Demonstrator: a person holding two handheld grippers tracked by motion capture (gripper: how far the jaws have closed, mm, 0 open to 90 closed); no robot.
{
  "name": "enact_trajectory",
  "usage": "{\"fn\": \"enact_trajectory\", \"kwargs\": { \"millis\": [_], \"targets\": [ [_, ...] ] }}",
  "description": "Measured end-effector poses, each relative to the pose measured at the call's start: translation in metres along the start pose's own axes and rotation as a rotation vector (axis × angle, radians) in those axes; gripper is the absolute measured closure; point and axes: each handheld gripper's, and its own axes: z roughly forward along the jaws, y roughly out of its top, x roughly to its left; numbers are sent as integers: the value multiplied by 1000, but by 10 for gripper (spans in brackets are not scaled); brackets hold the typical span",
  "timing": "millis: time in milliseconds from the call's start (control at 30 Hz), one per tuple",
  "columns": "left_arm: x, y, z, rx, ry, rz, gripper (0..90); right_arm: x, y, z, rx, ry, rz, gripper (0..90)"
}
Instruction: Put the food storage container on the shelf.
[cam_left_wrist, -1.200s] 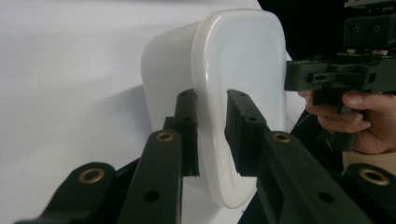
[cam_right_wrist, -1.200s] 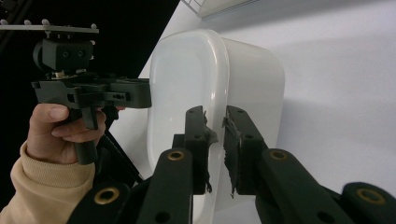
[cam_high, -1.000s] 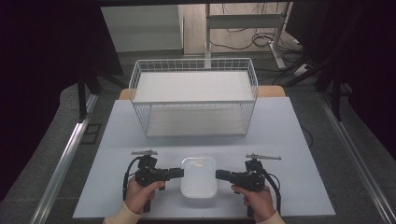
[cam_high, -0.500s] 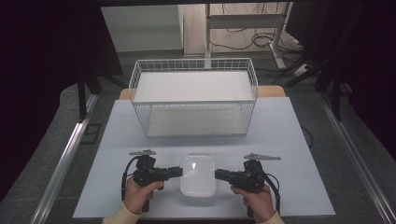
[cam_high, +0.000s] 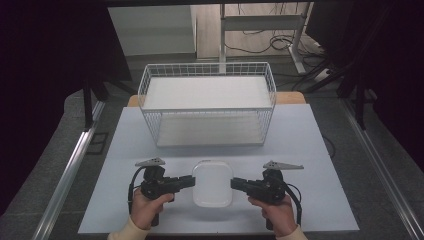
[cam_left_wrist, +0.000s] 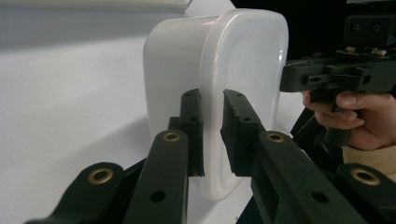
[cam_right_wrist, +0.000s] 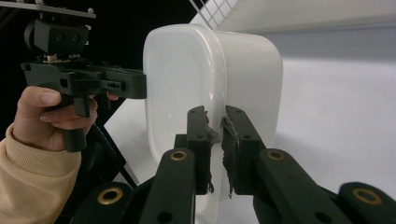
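Note:
A white lidded plastic container (cam_high: 212, 182) sits low over the near middle of the white table, held from both sides. My left gripper (cam_high: 191, 181) is shut on the lid's left rim, and my right gripper (cam_high: 234, 184) is shut on its right rim. In the left gripper view the black jaws pinch the thin rim of the container (cam_left_wrist: 187, 60) at the left gripper (cam_left_wrist: 212, 100), with the right gripper (cam_left_wrist: 289, 77) beyond it. In the right gripper view, the right gripper (cam_right_wrist: 216, 116) clamps the rim of the container (cam_right_wrist: 182, 74), and the left gripper (cam_right_wrist: 140, 86) shows behind.
A white wire basket (cam_high: 207, 65) stands at the back middle of the table (cam_high: 310, 150), its open top facing up. A metal rail (cam_high: 70, 175) runs along the left side. Desk legs and cables lie on the floor behind.
The container and both grippers have shifted slightly away from the near edge, and the container looks a little higher. Both grips have stayed on the rim.

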Motion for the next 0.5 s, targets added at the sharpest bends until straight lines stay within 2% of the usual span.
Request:
{"fn": "enact_trajectory", "kwargs": {
  "millis": [167,300,500],
  "targets": [
    [-6,16,-5,-14,6,44,798,4,16,-3,-23,-3,-35,806],
    [-9,27,-7,-26,4,60,798,6,24,-5,-37,-6,-55,806],
    [-18,51,-14,-48,7,100,799,13,47,-12,-57,-13,-92,805]
  ]
}}
